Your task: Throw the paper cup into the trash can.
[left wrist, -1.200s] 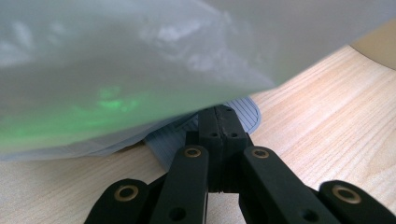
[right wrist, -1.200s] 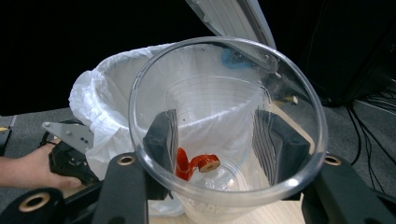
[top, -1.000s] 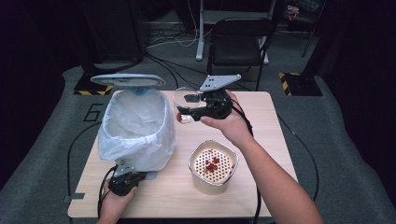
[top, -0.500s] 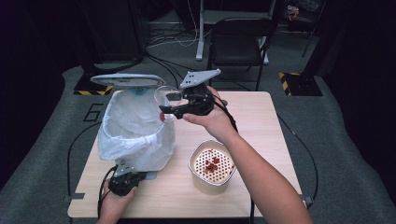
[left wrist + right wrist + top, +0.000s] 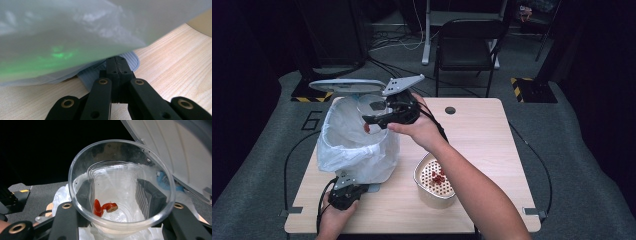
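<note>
The right gripper [image 5: 371, 120] is clenched on a clear plastic cup [image 5: 120, 187], 1 jaw on each side of the wall below the rim. The cup hangs tilted over the open mouth of the bag-lined bin [image 5: 357, 145], at 11 o'clock from the metal strainer [image 5: 435, 176]. 2 red fruit pieces [image 5: 103, 208] lie near its bottom.

Handling judgement: the cup looks light, thin-walled and smooth. Hard squeezing would likely buckle it; a loose grip may let it slip when tipped. Grip mid-wall, where the ribs appear to add stiffness.

The left gripper [image 5: 116, 72] is fully closed on the grey pedal [image 5: 128, 61] at the bin's base, on the table [image 5: 175, 62].
</note>
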